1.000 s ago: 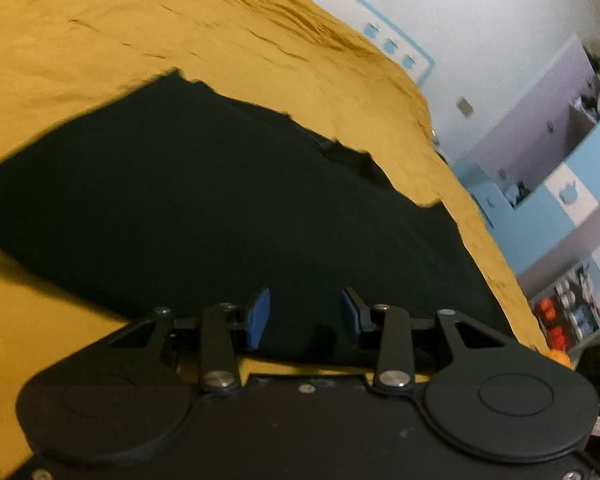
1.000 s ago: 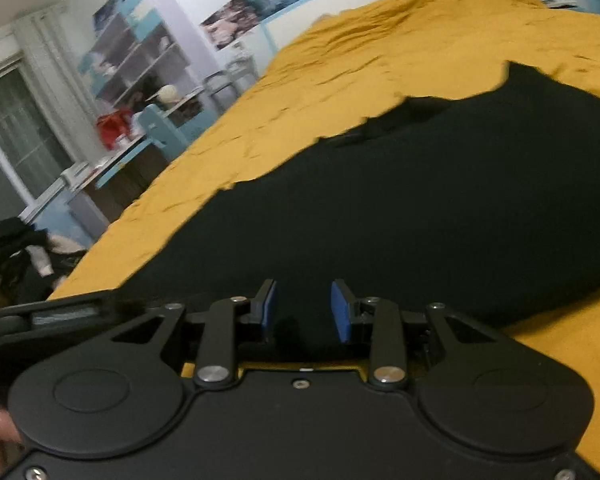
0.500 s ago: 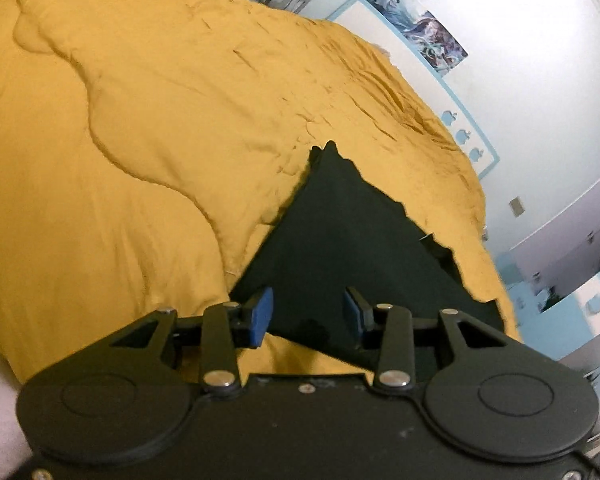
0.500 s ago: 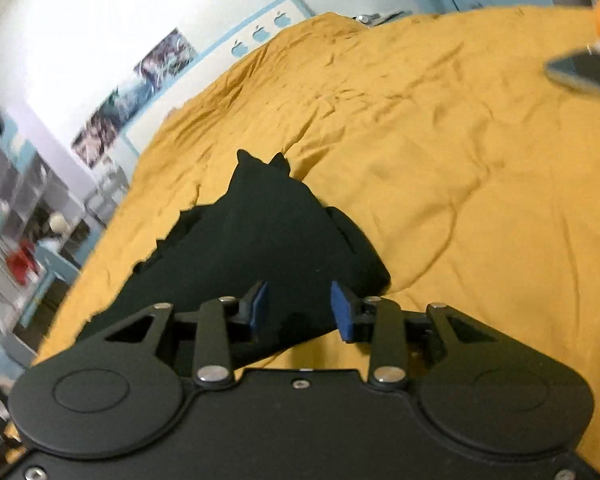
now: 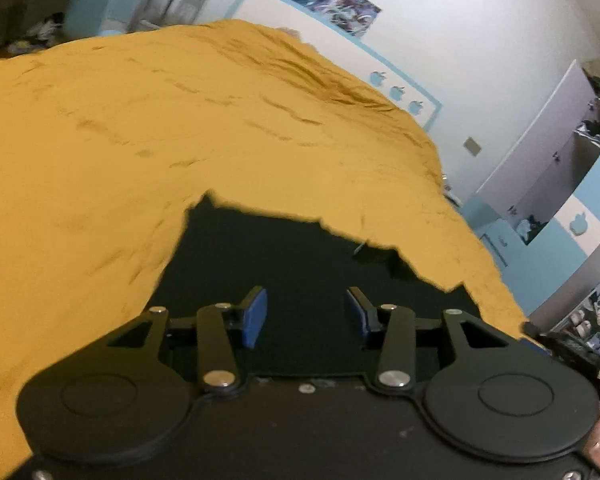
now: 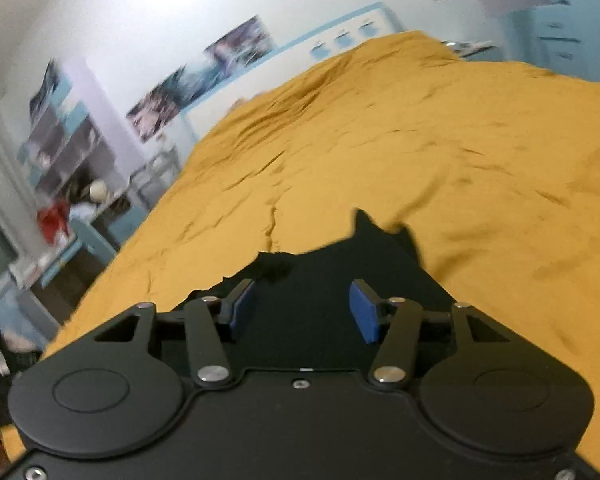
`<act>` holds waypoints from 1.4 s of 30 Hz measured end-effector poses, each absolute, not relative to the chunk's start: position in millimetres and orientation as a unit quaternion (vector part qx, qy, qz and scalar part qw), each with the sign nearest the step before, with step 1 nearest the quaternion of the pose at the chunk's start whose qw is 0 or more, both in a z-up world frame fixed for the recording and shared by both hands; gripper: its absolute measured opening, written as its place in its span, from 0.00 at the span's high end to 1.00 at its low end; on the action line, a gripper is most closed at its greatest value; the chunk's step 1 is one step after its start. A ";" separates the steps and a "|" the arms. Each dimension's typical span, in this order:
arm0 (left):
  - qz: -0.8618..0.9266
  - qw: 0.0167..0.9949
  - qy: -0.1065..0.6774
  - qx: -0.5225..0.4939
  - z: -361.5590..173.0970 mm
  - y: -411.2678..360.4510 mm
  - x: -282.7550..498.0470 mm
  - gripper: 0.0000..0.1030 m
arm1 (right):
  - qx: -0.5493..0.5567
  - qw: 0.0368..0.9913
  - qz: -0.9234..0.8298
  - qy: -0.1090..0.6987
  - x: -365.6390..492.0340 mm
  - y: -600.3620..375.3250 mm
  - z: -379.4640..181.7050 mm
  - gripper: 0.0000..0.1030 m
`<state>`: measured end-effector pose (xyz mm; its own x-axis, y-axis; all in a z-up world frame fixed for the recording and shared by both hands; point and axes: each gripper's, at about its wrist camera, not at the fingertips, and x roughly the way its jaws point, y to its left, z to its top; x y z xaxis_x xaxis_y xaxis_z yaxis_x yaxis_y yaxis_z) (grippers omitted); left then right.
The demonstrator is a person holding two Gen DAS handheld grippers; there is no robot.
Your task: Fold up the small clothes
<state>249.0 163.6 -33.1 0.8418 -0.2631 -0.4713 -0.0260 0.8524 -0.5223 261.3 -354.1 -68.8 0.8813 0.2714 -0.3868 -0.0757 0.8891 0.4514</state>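
Each wrist camera sits behind its own gripper and looks forward and slightly downward along the fingers, close above the bed (image 5: 100, 152). The left view faces across the yellow cover toward a white wall (image 5: 480, 40) and a cupboard (image 5: 548, 168) at right. The right view faces the same wall, with shelves (image 6: 60, 148) at left. Both views share the dark garment (image 5: 300, 256) directly ahead, the cover and the wall posters (image 6: 236, 44).

Black garment (image 5: 284, 256) on mustard-yellow bedspread (image 5: 140, 128).
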 end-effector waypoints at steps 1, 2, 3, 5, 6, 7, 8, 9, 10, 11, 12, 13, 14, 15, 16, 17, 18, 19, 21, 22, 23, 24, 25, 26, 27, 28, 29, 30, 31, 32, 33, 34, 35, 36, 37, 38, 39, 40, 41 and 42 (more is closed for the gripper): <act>-0.067 0.925 0.271 -0.258 -32.8 162.8 266.7 0.56 | 0.205 0.947 0.092 0.231 277.3 -348.6 -70.1 0.48; -0.071 0.926 0.271 -0.255 -34.2 161.9 286.1 0.56 | 0.191 0.948 0.093 0.238 298.4 -341.9 -71.5 0.48; -0.070 0.926 0.272 -0.252 -36.3 160.8 305.1 0.56 | 0.184 0.948 0.097 0.241 309.8 -338.6 -72.7 0.48; -0.071 0.925 0.283 -0.242 -41.9 159.7 339.5 0.56 | 0.172 0.949 0.095 0.246 339.0 -330.8 -79.2 0.48; -0.068 0.923 0.292 -0.239 -47.7 160.6 355.3 0.56 | 0.170 0.948 0.092 0.252 347.8 -330.1 -81.2 0.48; -0.066 0.920 0.303 -0.240 -54.9 163.1 370.5 0.56 | 0.163 0.947 0.090 0.261 359.4 -328.9 -86.7 0.48; -0.061 0.917 0.309 -0.245 -61.5 165.1 381.4 0.56 | 0.160 0.946 0.083 0.268 365.5 -329.6 -91.1 0.48; -0.056 0.910 0.318 -0.259 -70.5 170.9 391.6 0.56 | 0.156 0.945 0.073 0.276 370.5 -331.4 -95.3 0.48; -0.052 0.904 0.327 -0.272 -79.3 176.9 395.7 0.56 | 0.156 0.944 0.062 0.283 375.6 -335.3 -100.5 0.48; -0.043 0.899 0.338 -0.277 -88.5 181.5 402.6 0.56 | 0.165 0.942 0.051 0.287 377.5 -341.4 -105.1 0.48; -0.032 0.896 0.345 -0.276 -96.1 184.8 404.4 0.56 | 0.179 0.938 0.044 0.292 378.6 -350.2 -110.8 0.49; -0.026 0.895 0.349 -0.275 -103.3 188.8 407.1 0.56 | 0.192 0.934 0.041 0.298 380.0 -356.4 -115.3 0.49; -0.029 0.892 0.353 -0.281 -111.7 192.9 409.7 0.55 | 0.207 0.929 0.037 0.305 381.9 -360.3 -119.7 0.52; -0.031 0.886 0.355 -0.296 -118.0 197.0 410.4 0.54 | 0.219 0.924 0.036 0.310 383.2 -365.1 -124.0 0.53; -0.032 0.880 0.353 -0.316 -124.5 201.9 411.0 0.53 | 0.232 0.921 0.036 0.312 382.6 -369.9 -128.1 0.54; -0.033 0.875 0.351 -0.332 -126.7 206.1 410.6 0.53 | 0.240 0.919 0.035 0.310 381.8 -372.0 -129.9 0.55; -0.033 0.870 0.349 -0.347 -128.5 209.7 411.0 0.53 | 0.244 0.918 0.035 0.310 380.6 -372.0 -130.9 0.55; -0.033 0.865 0.349 -0.359 -129.6 213.1 412.4 0.53 | 0.241 0.919 0.034 0.311 379.0 -370.2 -130.5 0.55; -0.030 0.856 0.351 -0.379 -124.9 217.2 413.3 0.54 | 0.237 0.920 0.022 0.312 376.1 -362.2 -123.6 0.51; -0.031 0.855 0.353 -0.380 -116.0 217.8 410.9 0.56 | 0.235 0.922 0.017 0.308 373.0 -354.4 -116.0 0.49; -0.036 0.857 0.349 -0.378 -107.6 214.7 406.1 0.56 | 0.235 0.924 0.024 0.301 373.2 -348.3 -109.2 0.46; -0.049 0.861 0.338 -0.377 -99.2 212.5 398.6 0.55 | 0.234 0.925 0.042 0.295 376.7 -340.9 -101.8 0.46; -0.060 0.864 0.330 -0.375 -93.3 210.2 390.4 0.54 | 0.234 0.926 0.067 0.290 375.2 -328.1 -92.6 0.46; -0.067 0.867 0.326 -0.370 -86.2 206.2 380.0 0.54 | 0.234 0.924 0.088 0.289 375.0 -315.9 -85.3 0.46; -0.067 0.871 0.327 -0.362 -81.4 201.9 371.1 0.54 | 0.232 0.922 0.105 0.290 375.5 -302.2 -79.0 0.46; -0.058 0.876 0.330 -0.346 -75.5 195.9 359.3 0.54 | 0.232 0.921 0.116 0.290 376.9 -289.2 -74.7 0.46; -0.052 0.884 0.328 -0.329 -71.1 189.9 347.0 0.54 | 0.231 0.920 0.126 0.289 378.8 -274.0 -71.0 0.46; -0.050 0.892 0.320 -0.315 -67.8 184.4 336.0 0.53 | 0.227 0.920 0.135 0.291 382.2 -259.9 -68.5 0.46; -0.049 0.899 0.312 -0.304 -66.2 179.5 325.0 0.53 | 0.221 0.918 0.145 0.296 387.2 -243.9 -67.8 0.46; -0.046 0.903 0.312 -0.291 -66.6 172.4 316.8 0.53 | 0.218 0.916 0.151 0.302 392.7 -230.9 -68.4 0.46; -0.043 0.905 0.316 -0.283 -66.9 168.4 309.8 0.53 | 0.217 0.912 0.156 0.311 399.8 -217.9 -71.0 0.46; -0.042 0.904 0.324 -0.274 -69.6 165.1 305.5 0.53 | 0.216 0.909 0.157 0.321 407.7 -207.7 -76.1 0.46; -0.039 0.903 0.330 -0.271 -74.1 164.1 304.9 0.53 | 0.213 0.906 0.153 0.330 414.4 -200.0 -80.0 0.46; -0.037 0.901 0.338 -0.270 -79.2 163.1 304.1 0.53 | 0.209 0.905 0.148 0.341 422.4 -193.6 -83.7 0.46; -0.036 0.898 0.345 -0.271 -85.0 162.5 304.2 0.53 | 0.203 0.902 0.142 0.353 429.9 -187.4 -89.0 0.46; -0.035 0.895 0.348 -0.276 -90.9 164.0 307.2 0.53 | 0.196 0.900 0.135 0.366 437.9 -181.6 -94.9 0.46; -0.035 0.895 0.346 -0.278 -94.7 164.3 308.8 0.52 | 0.189 0.898 0.128 0.375 442.2 -178.1 -98.4 0.46; -0.036 0.896 0.344 -0.278 -98.5 165.2 304.9 0.52 | 0.181 0.896 0.121 0.387 448.0 -175.8 -103.7 0.46; -0.037 0.897 0.343 -0.275 -100.3 164.6 305.1 0.51 | 0.173 0.894 0.112 0.399 451.9 -172.1 -109.2 0.46; -0.038 0.898 0.345 -0.271 -100.8 164.1 305.7 0.51 | 0.169 0.891 0.103 0.408 453.9 -169.2 -114.9 0.47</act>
<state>305.7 164.1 -100.8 0.7595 -0.2547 -0.5985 -0.1188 0.8503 -0.5126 453.9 -169.2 -114.9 0.6451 0.3218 -0.6930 -0.0462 0.9218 0.3849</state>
